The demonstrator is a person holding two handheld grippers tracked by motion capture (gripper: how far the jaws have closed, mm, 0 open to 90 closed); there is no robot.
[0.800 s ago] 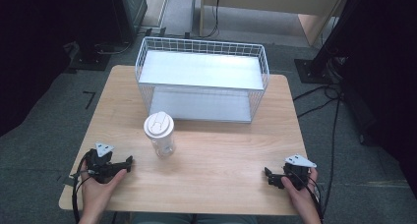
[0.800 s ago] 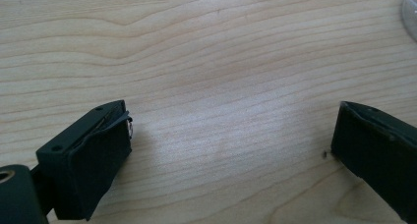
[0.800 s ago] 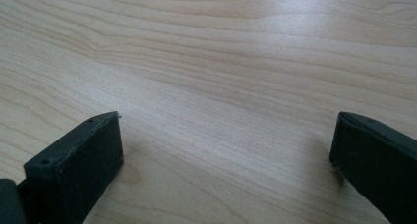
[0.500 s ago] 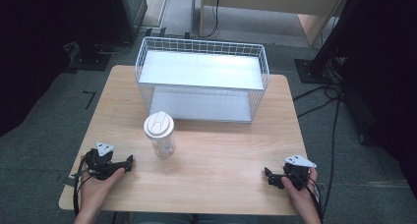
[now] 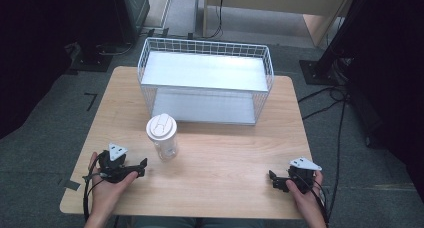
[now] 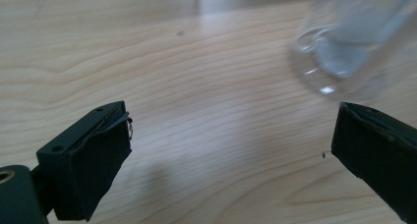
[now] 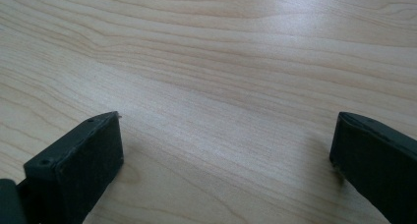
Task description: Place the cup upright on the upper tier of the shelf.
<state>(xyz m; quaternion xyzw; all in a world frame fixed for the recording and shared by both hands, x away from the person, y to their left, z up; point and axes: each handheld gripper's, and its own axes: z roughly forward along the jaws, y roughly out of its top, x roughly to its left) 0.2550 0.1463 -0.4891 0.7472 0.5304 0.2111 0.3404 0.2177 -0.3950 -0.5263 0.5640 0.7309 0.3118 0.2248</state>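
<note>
On the wooden table (image 5: 210, 158) from above, a clear lidded cup (image 5: 162, 136) stood before a wire basket (image 5: 206, 80), left gripper (image 5: 140, 167) just beside it, right gripper (image 5: 274, 180) well apart, left gripper view, jaws spread wide, cup base ahead, right gripper view, jaws wide over bare wood.
</note>
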